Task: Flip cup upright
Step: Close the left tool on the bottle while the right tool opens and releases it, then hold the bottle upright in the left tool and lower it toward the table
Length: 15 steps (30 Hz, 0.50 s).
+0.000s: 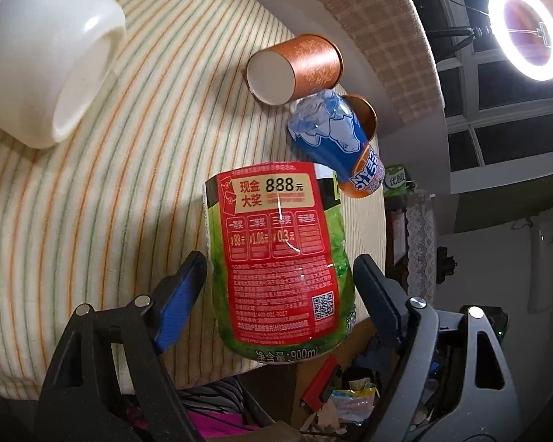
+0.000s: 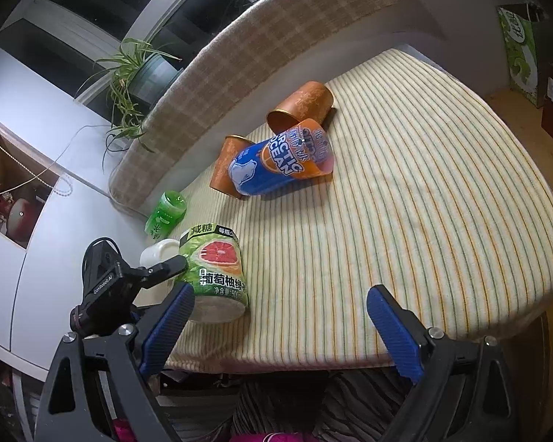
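Observation:
A green and red labelled cup (image 1: 276, 258) cut from a 900 ml bottle lies on its side on the striped cloth; it also shows in the right wrist view (image 2: 217, 272). My left gripper (image 1: 280, 287) is open with a blue pad on each side of it, not touching. A blue Arctic Ocean cup (image 2: 280, 164) lies on its side against two orange cups (image 2: 302, 105) (image 2: 226, 165). My right gripper (image 2: 276, 328) is open and empty at the table's near edge.
A white cup (image 1: 51, 70) lies on its side at the left. A green bottle (image 2: 166, 213) lies at the cloth's edge. A padded checked backrest (image 2: 239, 48) runs behind the table (image 2: 424, 221). A ring light (image 1: 523, 31) glows.

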Tool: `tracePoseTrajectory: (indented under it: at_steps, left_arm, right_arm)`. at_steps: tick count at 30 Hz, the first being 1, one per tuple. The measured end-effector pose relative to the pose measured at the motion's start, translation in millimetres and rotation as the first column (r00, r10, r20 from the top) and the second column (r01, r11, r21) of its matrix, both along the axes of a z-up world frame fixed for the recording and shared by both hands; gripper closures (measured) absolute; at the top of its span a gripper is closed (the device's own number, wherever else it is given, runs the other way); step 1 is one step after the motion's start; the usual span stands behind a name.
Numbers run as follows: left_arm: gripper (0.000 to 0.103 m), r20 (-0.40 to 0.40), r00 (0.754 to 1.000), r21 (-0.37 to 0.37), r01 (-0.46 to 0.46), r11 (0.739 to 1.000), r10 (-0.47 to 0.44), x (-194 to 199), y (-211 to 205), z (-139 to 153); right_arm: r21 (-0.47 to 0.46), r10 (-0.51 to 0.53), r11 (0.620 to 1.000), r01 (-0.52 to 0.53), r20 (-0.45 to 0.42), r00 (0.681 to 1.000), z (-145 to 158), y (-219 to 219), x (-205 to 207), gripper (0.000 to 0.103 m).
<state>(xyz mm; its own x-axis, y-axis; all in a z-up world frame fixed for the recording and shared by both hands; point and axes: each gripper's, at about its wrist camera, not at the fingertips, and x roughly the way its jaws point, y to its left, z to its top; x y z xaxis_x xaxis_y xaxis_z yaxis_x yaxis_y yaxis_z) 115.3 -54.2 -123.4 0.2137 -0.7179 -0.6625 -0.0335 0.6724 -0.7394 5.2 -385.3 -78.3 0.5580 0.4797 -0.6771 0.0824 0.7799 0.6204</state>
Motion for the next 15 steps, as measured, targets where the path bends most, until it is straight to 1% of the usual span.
tracePoseTrajectory:
  at_steps: [7, 15]
  left_arm:
    - [0.021, 0.034, 0.999, 0.021, 0.004, 1.000, -0.004, -3, -4, 4]
    - [0.021, 0.089, 0.996, 0.065, 0.017, 0.998, -0.023, -9, -10, 10]
  right_arm:
    - [-0.001, -0.018, 1.000, 0.018, -0.007, 1.000, -2, -5, -1, 0.007]
    - [-0.005, -0.021, 1.000, 0.021, -0.011, 1.000, -4, -6, -2, 0.007]
